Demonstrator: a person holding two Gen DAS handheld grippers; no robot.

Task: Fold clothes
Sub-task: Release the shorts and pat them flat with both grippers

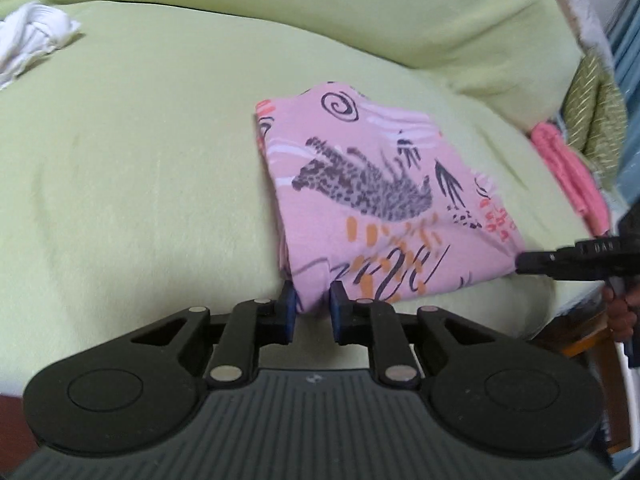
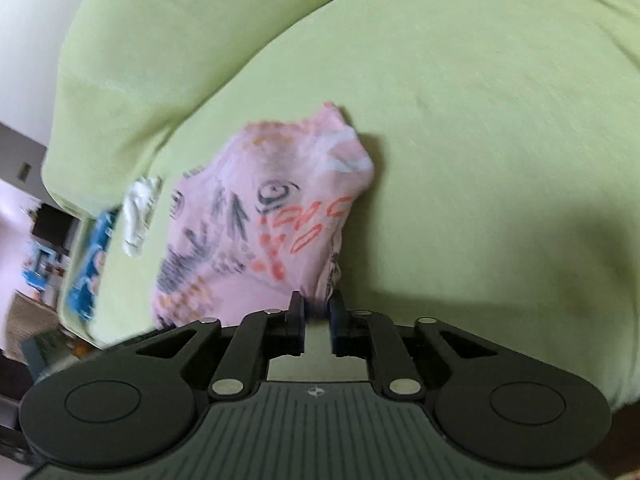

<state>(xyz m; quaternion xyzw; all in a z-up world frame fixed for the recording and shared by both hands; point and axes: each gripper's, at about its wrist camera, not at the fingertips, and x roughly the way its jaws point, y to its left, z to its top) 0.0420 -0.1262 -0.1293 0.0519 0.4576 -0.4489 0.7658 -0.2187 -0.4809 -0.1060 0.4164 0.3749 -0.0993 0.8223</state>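
A folded pink garment [image 1: 360,192] with dark, orange and red prints lies on the light green sofa seat [image 1: 140,168]. My left gripper [image 1: 313,298] is shut on the garment's near corner, with cloth pinched between the blue pads. My right gripper [image 2: 318,306] is shut on another edge of the same pink garment [image 2: 256,236]; its black fingers also show in the left wrist view [image 1: 552,264] at the garment's right side.
A crumpled white cloth [image 1: 32,44] lies at the far left of the seat and shows in the right wrist view [image 2: 140,208]. A pink towel [image 1: 568,168] and a green striped cushion [image 1: 596,120] sit at the right end. The green back cushion [image 1: 400,8] rises behind.
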